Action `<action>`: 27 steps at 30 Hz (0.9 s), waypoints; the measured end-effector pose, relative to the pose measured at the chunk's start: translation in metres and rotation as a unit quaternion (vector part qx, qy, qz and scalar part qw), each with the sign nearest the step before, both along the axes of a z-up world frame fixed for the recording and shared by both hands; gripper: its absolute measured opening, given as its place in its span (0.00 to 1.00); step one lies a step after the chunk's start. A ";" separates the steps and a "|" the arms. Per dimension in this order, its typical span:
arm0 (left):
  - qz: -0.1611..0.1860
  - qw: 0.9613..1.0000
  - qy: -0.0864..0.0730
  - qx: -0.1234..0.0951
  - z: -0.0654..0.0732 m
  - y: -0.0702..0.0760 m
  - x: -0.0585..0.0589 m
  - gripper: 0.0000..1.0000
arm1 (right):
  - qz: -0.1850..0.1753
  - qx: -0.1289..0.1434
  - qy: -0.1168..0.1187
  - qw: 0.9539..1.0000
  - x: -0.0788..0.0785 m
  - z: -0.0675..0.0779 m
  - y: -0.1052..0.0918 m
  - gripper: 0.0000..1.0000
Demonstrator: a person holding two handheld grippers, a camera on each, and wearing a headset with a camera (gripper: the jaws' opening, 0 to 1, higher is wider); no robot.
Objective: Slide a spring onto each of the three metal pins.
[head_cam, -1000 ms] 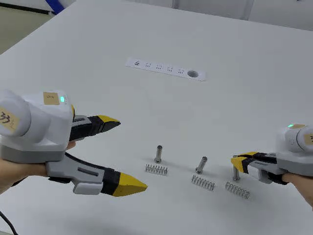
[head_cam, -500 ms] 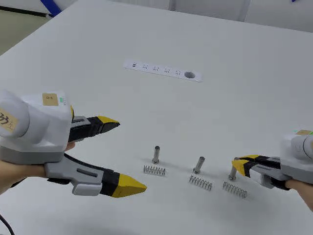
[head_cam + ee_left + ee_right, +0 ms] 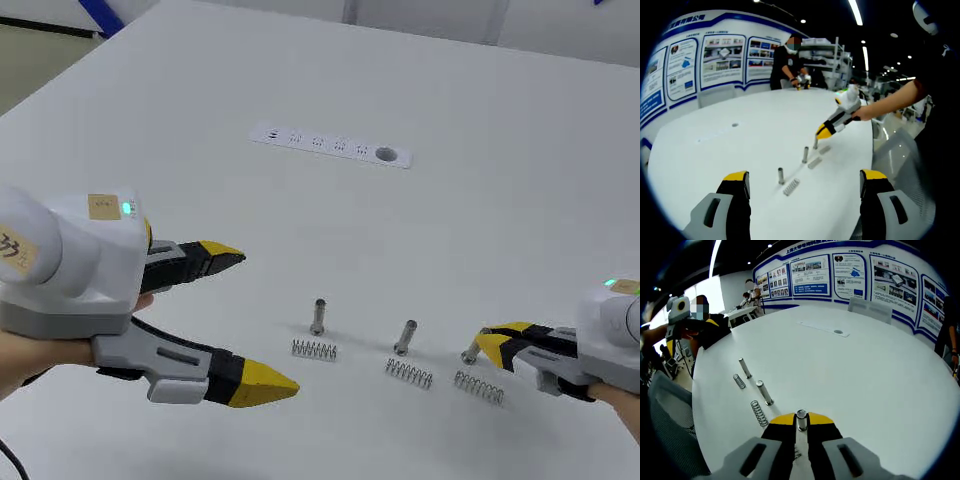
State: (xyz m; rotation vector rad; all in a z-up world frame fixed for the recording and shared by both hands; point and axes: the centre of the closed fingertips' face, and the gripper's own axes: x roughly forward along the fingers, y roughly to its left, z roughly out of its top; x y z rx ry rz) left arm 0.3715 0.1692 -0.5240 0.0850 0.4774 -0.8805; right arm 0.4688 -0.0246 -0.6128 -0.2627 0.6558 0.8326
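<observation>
Right gripper [image 3: 495, 343] is pinched on the right pin [image 3: 470, 352], which sits tilted between its yellow tips. The right spring [image 3: 479, 388] lies flat on the table [image 3: 450, 230] just on the near side of the pin and is not touching it. To the left, the middle pin [image 3: 405, 337] and left pin [image 3: 318, 316] stand upright, with the middle spring [image 3: 409, 374] and left spring [image 3: 314, 350] lying bare just nearer. Left gripper [image 3: 265, 320] is at the left edge, jaws spread wide with nothing between them, the left pin a short way to its right.
</observation>
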 end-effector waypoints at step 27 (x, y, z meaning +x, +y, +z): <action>-0.014 1.000 0.005 0.006 -0.002 -0.008 -0.007 0.93 | 0.001 -0.011 -0.003 1.000 -0.001 -0.002 -0.006 0.12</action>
